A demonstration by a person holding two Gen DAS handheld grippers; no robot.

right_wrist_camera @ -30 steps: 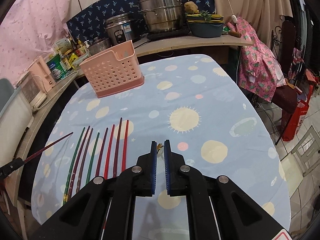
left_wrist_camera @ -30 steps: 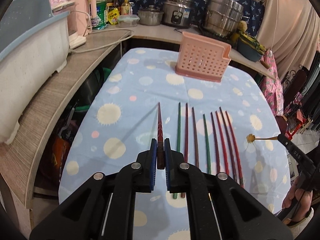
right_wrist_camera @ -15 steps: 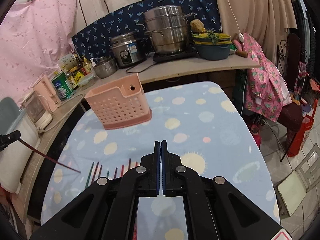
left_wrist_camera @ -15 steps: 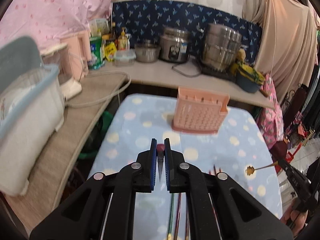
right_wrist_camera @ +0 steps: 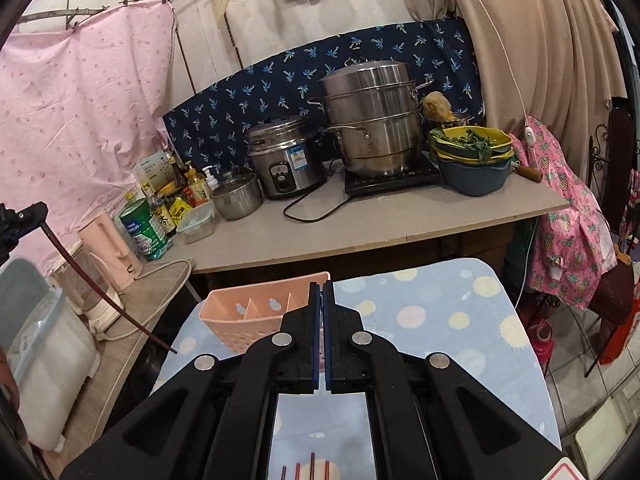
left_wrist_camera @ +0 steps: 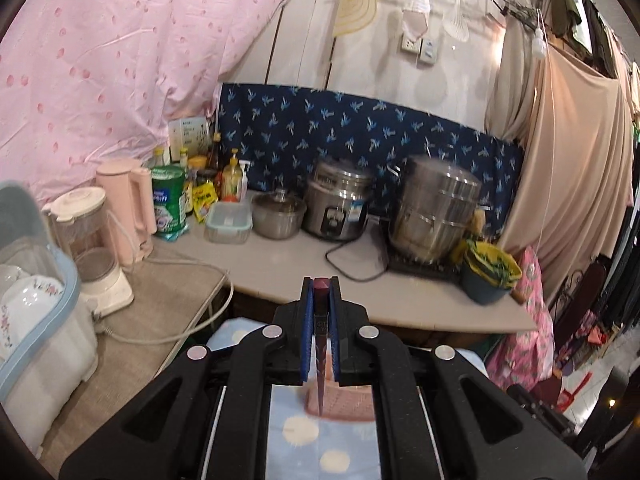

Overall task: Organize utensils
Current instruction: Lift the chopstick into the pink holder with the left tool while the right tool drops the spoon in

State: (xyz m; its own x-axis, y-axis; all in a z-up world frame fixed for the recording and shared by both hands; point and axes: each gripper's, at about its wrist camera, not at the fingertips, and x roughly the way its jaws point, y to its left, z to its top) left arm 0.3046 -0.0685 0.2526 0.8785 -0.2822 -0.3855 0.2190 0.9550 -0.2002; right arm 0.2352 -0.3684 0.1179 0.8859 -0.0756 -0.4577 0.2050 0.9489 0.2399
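My left gripper (left_wrist_camera: 321, 280) is shut on a dark red chopstick (left_wrist_camera: 321, 344), which hangs tip-down between the blue pads above the pink perforated basket (left_wrist_camera: 348, 398). In the right wrist view the left gripper (right_wrist_camera: 38, 220) is at the far left, high up. Its chopstick (right_wrist_camera: 160, 342) slants down toward the basket (right_wrist_camera: 248, 320), with the tip short of the basket's left wall. My right gripper (right_wrist_camera: 321, 284) hovers just in front of the basket with its pads pressed together. The thin gold-ended stick seen in it earlier is hidden now. Several chopsticks (right_wrist_camera: 312, 468) lie on the table below.
The blue spotted table (right_wrist_camera: 440, 312) meets a counter with a rice cooker (right_wrist_camera: 284, 160), a steamer pot (right_wrist_camera: 372, 120), stacked bowls (right_wrist_camera: 472, 160) and bottles. On the left side shelf stand a blender (left_wrist_camera: 92, 248) and a dish box (left_wrist_camera: 36, 300). A chair draped in pink cloth (right_wrist_camera: 572, 216) stands to the right.
Both grippers have risen and moved toward the basket, so the views now show the counter and wall. The red chopstick left the table and now hangs from the left jaws.
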